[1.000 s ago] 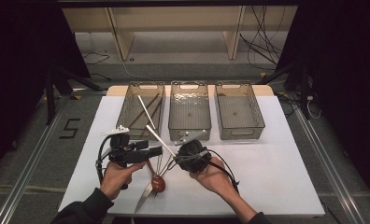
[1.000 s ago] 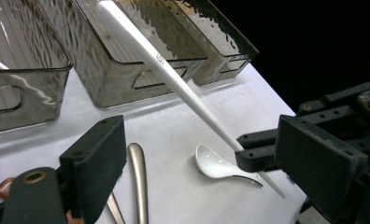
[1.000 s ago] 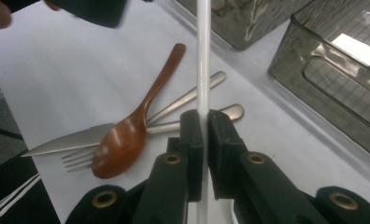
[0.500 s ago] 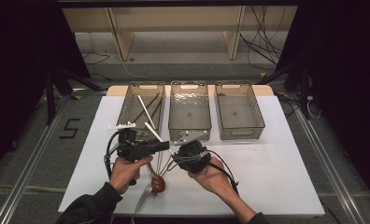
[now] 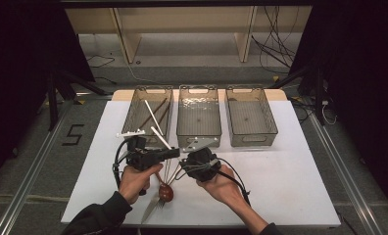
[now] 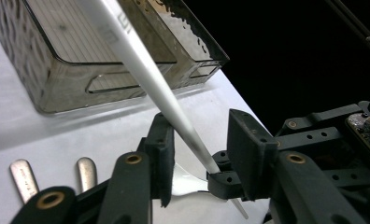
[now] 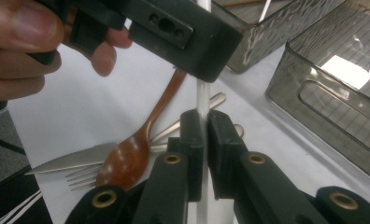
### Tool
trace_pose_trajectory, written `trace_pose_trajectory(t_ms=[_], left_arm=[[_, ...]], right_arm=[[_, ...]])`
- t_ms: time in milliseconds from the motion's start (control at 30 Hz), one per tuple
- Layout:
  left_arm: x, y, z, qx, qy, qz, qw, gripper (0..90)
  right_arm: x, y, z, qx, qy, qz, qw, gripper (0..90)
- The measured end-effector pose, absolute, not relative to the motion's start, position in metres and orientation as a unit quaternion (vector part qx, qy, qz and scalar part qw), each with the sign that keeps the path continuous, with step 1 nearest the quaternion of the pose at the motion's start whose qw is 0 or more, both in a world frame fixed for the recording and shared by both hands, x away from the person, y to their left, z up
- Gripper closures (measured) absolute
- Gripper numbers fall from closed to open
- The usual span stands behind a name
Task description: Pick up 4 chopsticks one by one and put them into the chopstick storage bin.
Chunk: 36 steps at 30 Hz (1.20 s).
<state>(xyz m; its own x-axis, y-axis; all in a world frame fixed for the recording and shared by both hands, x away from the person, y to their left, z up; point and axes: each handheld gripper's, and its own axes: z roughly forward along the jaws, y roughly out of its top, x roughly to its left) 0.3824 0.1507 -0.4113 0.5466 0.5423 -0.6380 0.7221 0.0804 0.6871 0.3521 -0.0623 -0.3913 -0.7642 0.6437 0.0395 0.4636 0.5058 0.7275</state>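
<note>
The left gripper (image 5: 170, 152) has swung across toward the right gripper (image 5: 184, 165) since a second ago, and its jaws have just been closing around the white chopstick (image 6: 150, 77), which now runs between them. In the left gripper view there is a gap on either side of the stick, so the jaws are not yet pressing on it. The right gripper is clenched on the chopstick's (image 7: 202, 100) lower part, holding it slanted up toward the left bin (image 5: 133, 115). Below both grippers lie a brown spoon (image 5: 165, 192), a knife (image 7: 68, 161) and a fork (image 7: 82, 179) in a small heap.

The chopstick looks light, stiff and smooth, so I'd say it could slide or pivot in a loose pinch. The best hold is probably square across its thicker upper half, just above the right gripper.
</note>
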Motion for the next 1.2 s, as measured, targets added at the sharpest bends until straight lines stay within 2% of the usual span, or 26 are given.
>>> trace_pose_trajectory(t_ms=[333, 633, 767, 1200], left_arm=[[0.383, 0.152, -0.414, 0.670, 0.474, -0.087, 0.565, 72.3], [0.384, 0.155, -0.409, 0.660, 0.462, -0.113, 0.582, 82.3], [0.383, 0.157, -0.406, 0.659, 0.460, -0.115, 0.584, 83.4], [0.404, 0.193, -0.383, 0.659, 0.472, -0.073, 0.580, 83.4]], right_arm=[[0.352, -0.063, -0.391, 0.322, 0.856, 0.385, 0.121, 85.8], [0.351, -0.063, -0.391, 0.318, 0.852, 0.398, 0.123, 85.5], [0.350, -0.064, -0.390, 0.316, 0.849, 0.404, 0.123, 84.0], [0.357, -0.084, -0.391, 0.318, 0.868, 0.369, 0.096, 44.6]])
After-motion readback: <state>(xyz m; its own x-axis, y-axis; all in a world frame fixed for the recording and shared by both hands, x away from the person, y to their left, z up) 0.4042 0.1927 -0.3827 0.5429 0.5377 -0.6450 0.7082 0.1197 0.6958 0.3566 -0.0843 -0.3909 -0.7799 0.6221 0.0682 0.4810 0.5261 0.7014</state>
